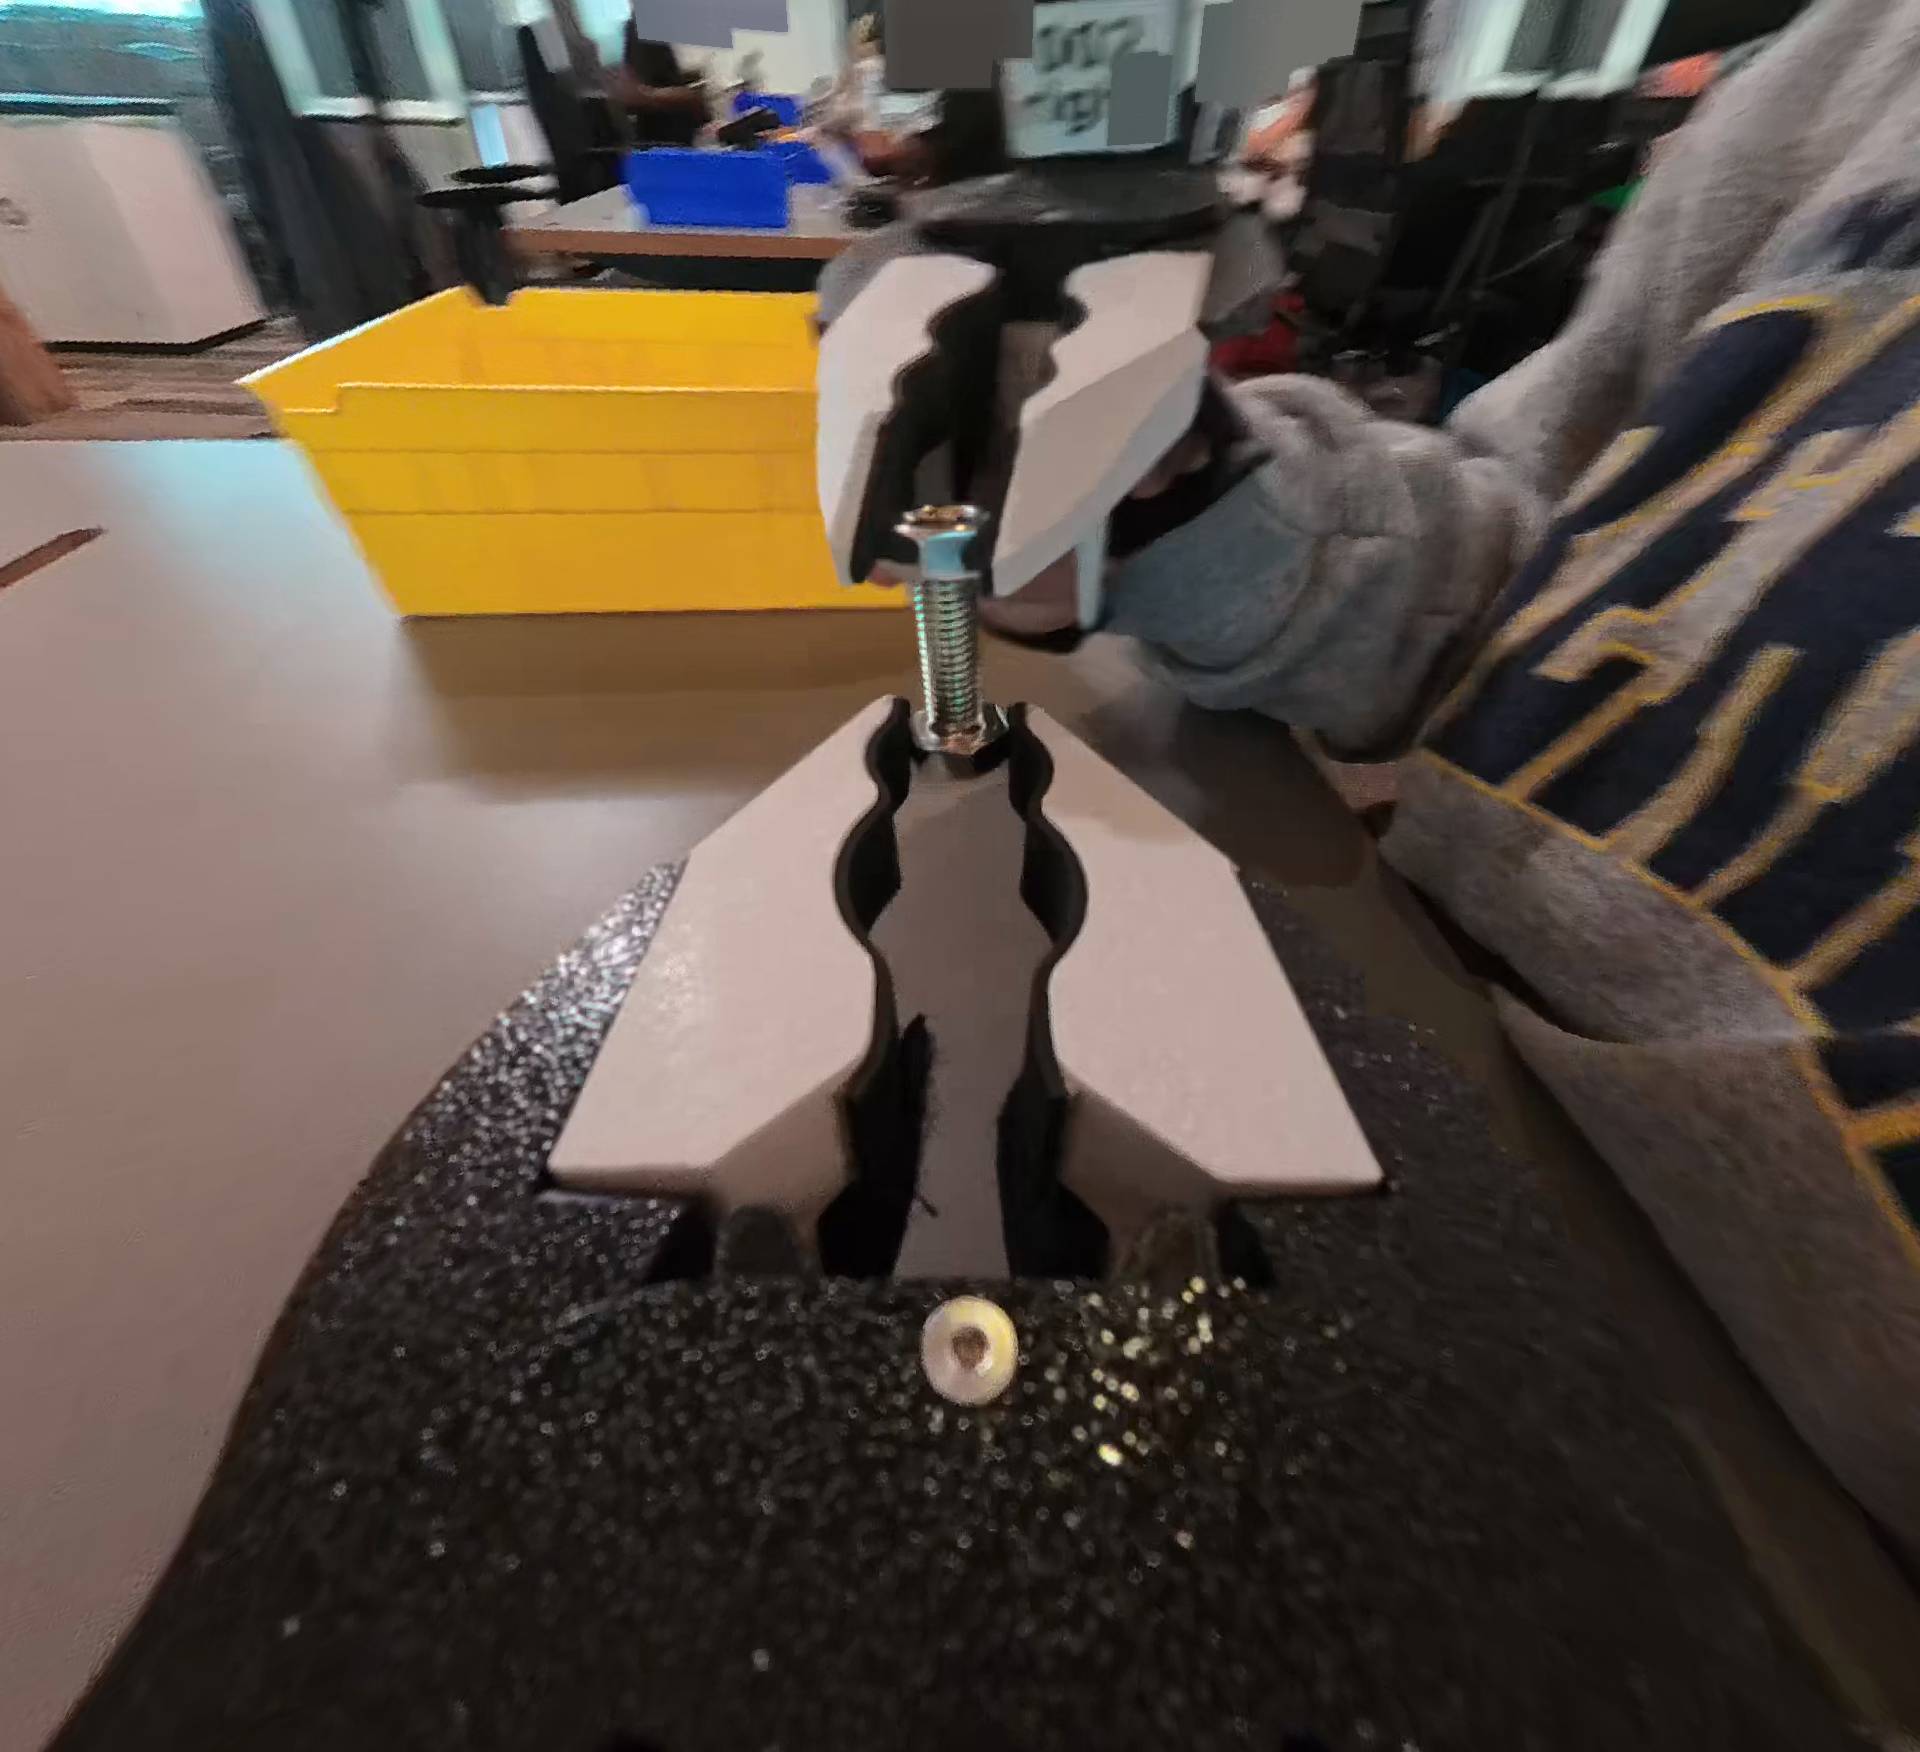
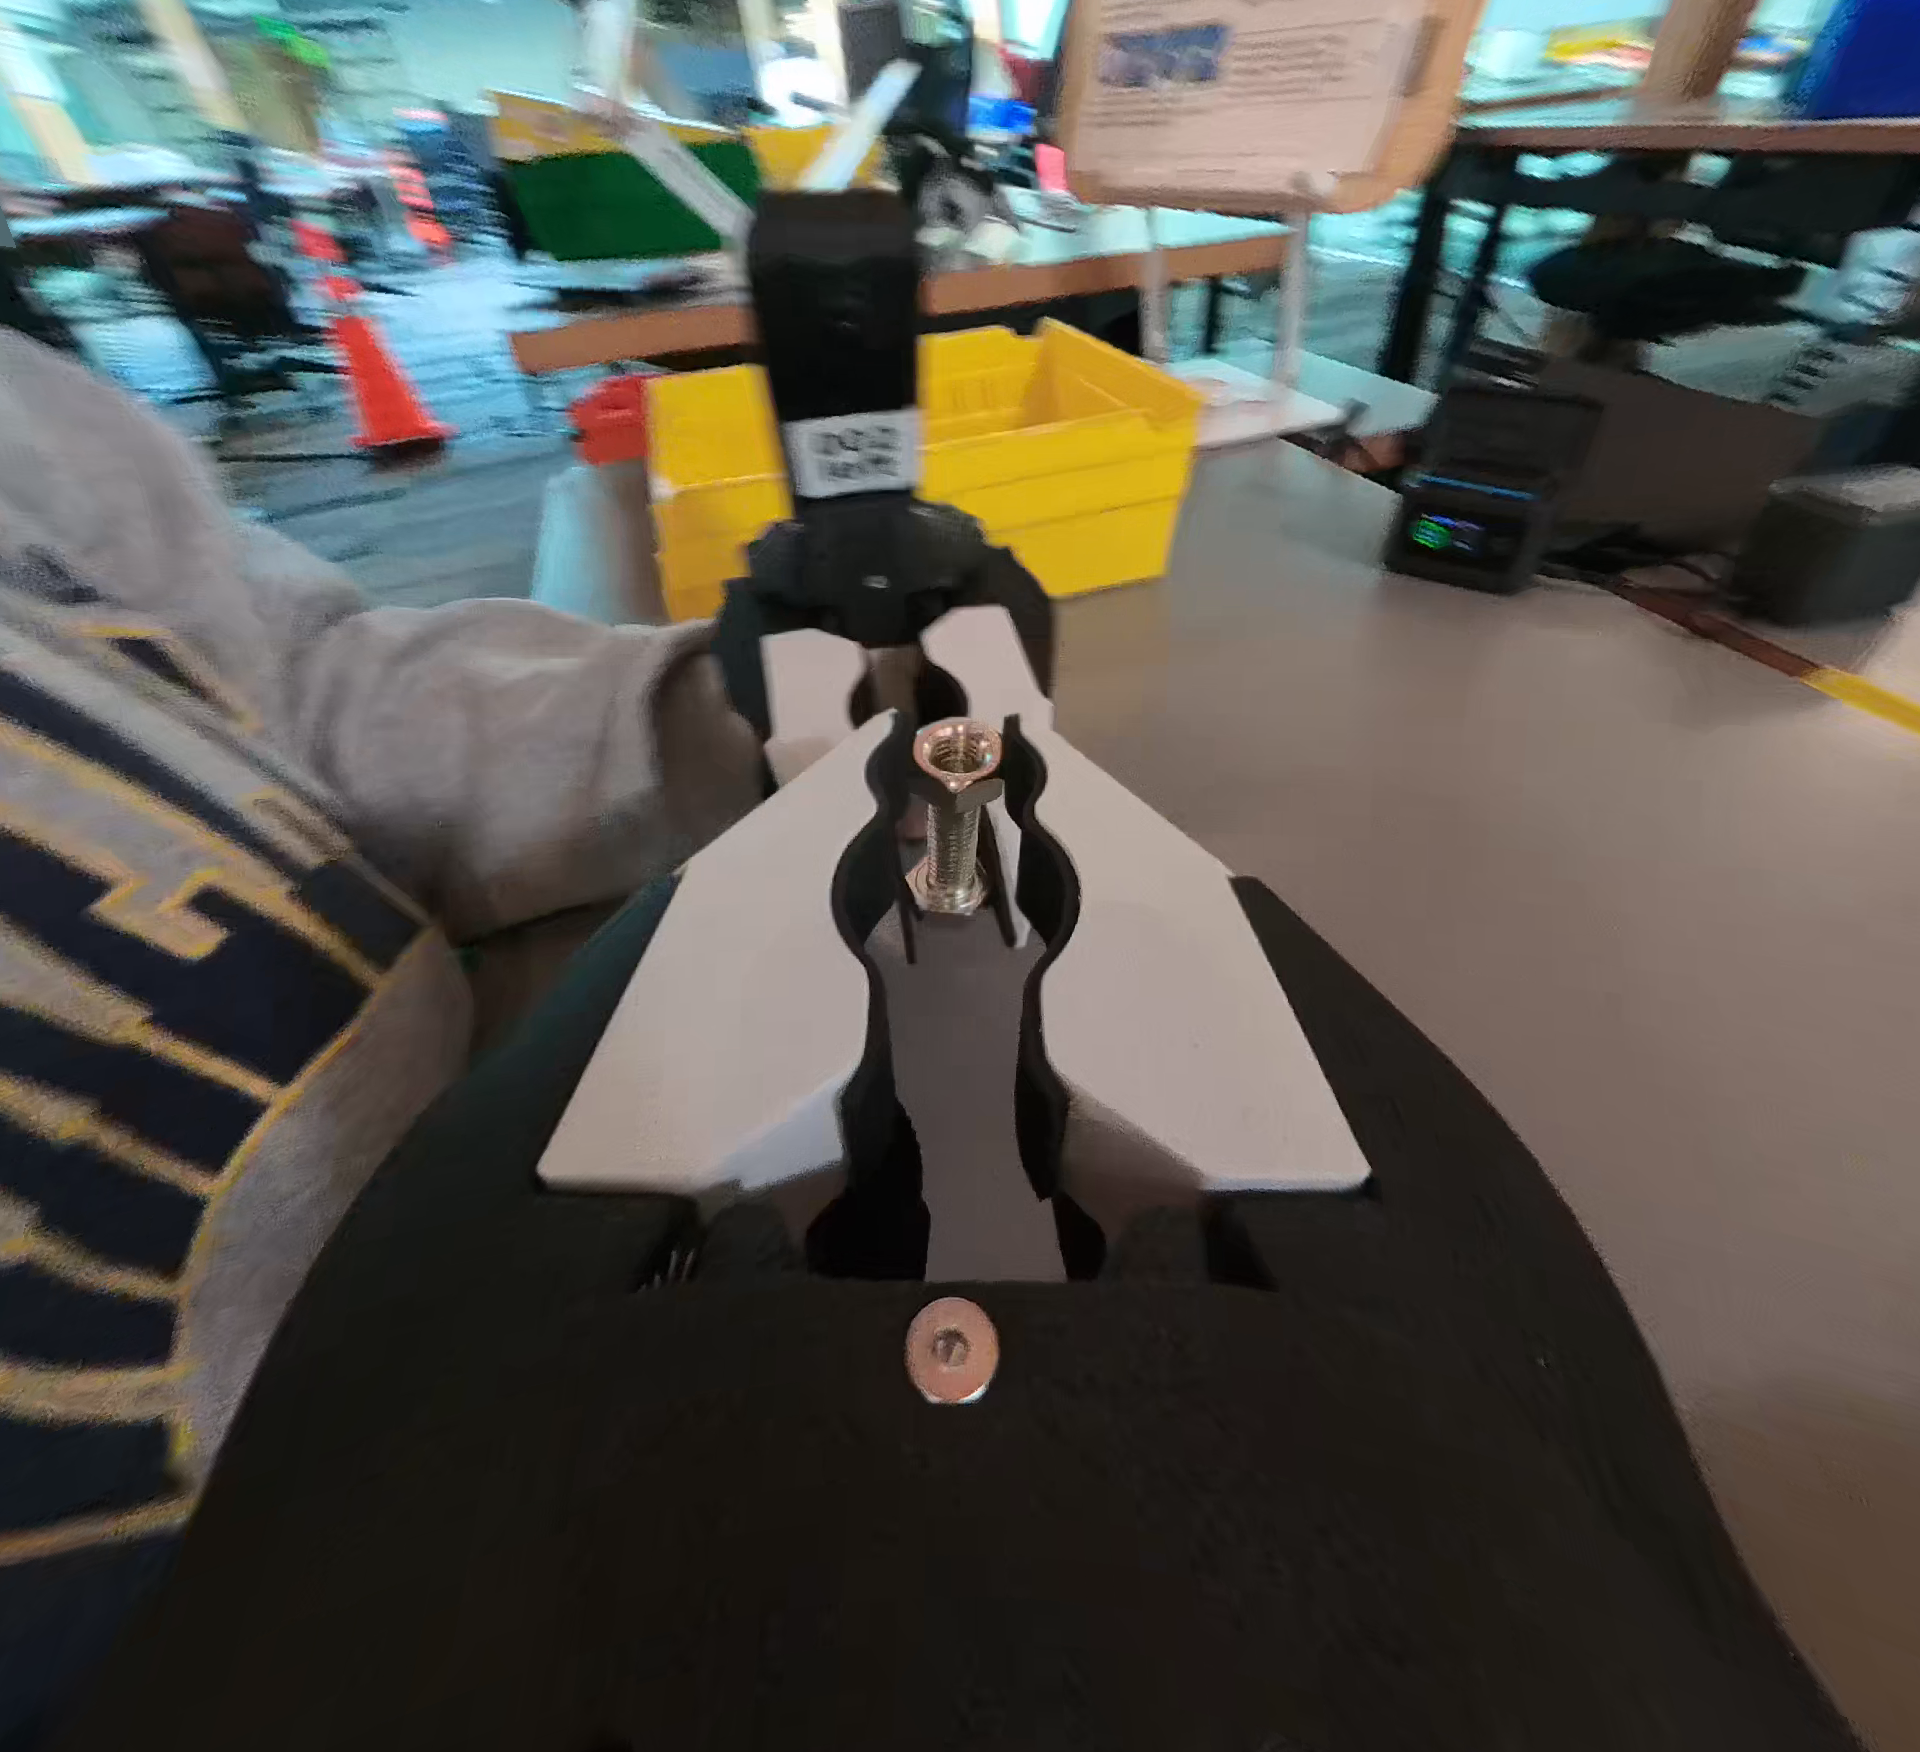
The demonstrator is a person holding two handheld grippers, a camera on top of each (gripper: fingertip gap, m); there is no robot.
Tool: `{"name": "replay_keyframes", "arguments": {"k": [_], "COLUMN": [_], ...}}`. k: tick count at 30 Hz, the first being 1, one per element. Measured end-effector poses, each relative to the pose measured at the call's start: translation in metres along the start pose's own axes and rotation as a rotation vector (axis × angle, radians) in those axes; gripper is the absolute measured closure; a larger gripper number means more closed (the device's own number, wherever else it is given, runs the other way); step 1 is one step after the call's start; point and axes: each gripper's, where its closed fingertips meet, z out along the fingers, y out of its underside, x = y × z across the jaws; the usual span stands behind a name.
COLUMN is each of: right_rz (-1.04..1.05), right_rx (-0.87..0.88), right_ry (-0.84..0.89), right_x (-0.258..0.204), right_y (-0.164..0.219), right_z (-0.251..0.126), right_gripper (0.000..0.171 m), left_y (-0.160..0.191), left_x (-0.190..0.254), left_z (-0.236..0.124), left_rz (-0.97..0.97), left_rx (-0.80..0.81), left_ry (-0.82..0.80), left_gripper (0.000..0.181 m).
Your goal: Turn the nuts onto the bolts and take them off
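Held above the bench [image 1: 260, 819], the bolt [image 1: 943, 637] spans the two claws. The left claw [image 1: 958, 734] pinches the nut [image 1: 958, 732] at the bolt's threaded end, while the right claw [image 1: 928, 559], at 12 o'clock from it, pinches the bolt's head. In the right wrist view the right claw [image 2: 957, 764] grips that head, the nut [image 2: 945, 892] below. A yellow bin [image 1: 582, 455] sits at 10 o'clock; a grey sleeve [image 1: 1351, 580] enters at 3 o'clock.

yellow bin [image 1: 582, 476] on the table [image 1: 208, 767] (orange cone [image 2: 379, 393] beyond).
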Motion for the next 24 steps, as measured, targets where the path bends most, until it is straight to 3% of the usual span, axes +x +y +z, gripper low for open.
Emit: {"name": "replay_keyframes", "arguments": {"k": [5, 11, 15, 24], "right_rz": [0.027, 0.046, 0.037, 0.047], "right_rx": [0.060, -0.003, -0.001, 0.003], "right_ry": [-0.365, -0.549, -0.413, 0.199], "right_x": [-0.046, -0.065, -0.046, 0.023], "right_y": [-0.015, -0.009, -0.012, -0.008], "right_z": [-0.014, -0.018, -0.012, 0.004], "right_gripper": [0.154, 0.155, 0.155, 0.155], "left_y": [-0.019, -0.015, -0.016, -0.008], "left_x": [0.048, 0.071, 0.052, -0.021], "left_z": [-0.007, -0.006, -0.005, -0.005], "left_rz": [-0.102, -0.166, -0.139, -0.047], "left_rx": [0.103, 0.073, 0.089, 0.054], "left_ry": [0.355, 0.513, 0.383, -0.142], "left_gripper": [0.165, 0.164, 0.164, 0.164]}}
